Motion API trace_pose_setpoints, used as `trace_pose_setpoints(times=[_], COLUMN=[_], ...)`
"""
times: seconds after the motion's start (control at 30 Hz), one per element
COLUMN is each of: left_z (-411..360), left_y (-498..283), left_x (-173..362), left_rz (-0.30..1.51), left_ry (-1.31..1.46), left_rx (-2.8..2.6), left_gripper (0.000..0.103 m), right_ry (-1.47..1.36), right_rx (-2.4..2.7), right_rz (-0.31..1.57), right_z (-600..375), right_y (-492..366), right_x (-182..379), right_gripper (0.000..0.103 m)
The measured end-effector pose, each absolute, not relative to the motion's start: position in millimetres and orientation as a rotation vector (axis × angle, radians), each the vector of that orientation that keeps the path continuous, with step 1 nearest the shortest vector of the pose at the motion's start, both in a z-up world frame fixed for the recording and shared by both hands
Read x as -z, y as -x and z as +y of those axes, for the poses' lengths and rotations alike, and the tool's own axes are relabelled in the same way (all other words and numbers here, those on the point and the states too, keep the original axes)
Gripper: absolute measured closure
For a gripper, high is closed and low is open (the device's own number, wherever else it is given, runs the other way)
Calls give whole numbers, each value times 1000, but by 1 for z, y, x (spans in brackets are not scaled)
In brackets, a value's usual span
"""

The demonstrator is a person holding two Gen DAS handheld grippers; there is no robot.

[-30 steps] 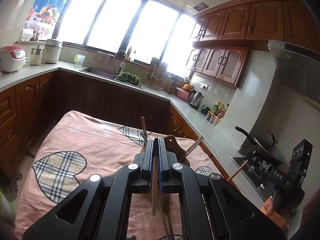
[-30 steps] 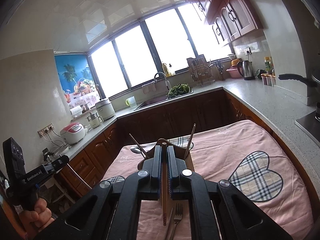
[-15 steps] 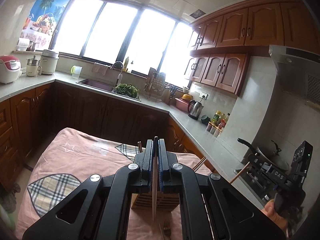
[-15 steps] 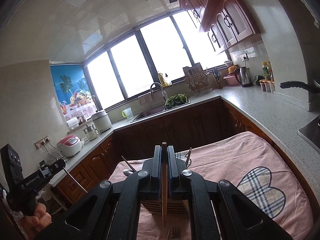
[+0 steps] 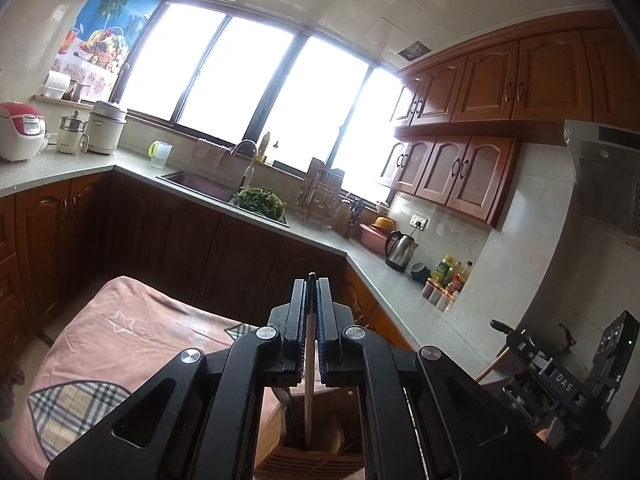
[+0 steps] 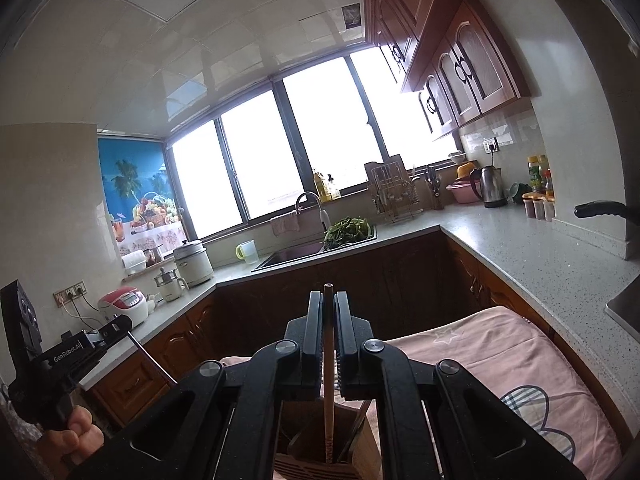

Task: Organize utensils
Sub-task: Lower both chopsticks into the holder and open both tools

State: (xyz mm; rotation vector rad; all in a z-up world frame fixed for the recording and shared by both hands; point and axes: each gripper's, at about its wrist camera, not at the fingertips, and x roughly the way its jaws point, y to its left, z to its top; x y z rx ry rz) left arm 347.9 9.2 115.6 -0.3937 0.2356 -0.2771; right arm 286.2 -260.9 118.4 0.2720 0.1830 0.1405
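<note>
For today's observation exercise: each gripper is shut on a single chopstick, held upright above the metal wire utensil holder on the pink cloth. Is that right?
Not quite: the utensil holder is wooden, not metal wire, as the right wrist view shows. The rest holds: the left gripper and right gripper are each shut on one chopstick, upright above the holder on the pink cloth.

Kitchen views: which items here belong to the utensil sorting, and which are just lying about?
Job:
left tool gripping a chopstick
right tool gripping a chopstick
wooden utensil holder

Lying about:
kettle
rice cooker
greens
</note>
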Motion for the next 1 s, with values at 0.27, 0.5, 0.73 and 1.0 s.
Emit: trace_pose_setpoints(times=[0.27, 0.5, 0.73, 1.0], left_z=[-7, -24, -35, -37], left_y=[-377, -393, -401, -402], left_x=[-80, -43, -24, -27], left_rz=[307, 406, 457, 459], left_ry=[379, 374, 353, 326], left_rx=[249, 233, 219, 215], left_gripper=[99, 99, 99, 98], right_ry=[-264, -320, -351, -357], right_rx=[-118, -113, -120, -130], right_rz=[224, 289, 355, 384], right_z=[-259, -263, -263, -260], right_y=[-311, -326, -337, -343], right_x=[-89, -58, -35, -28], right_gripper=[98, 98, 98, 98])
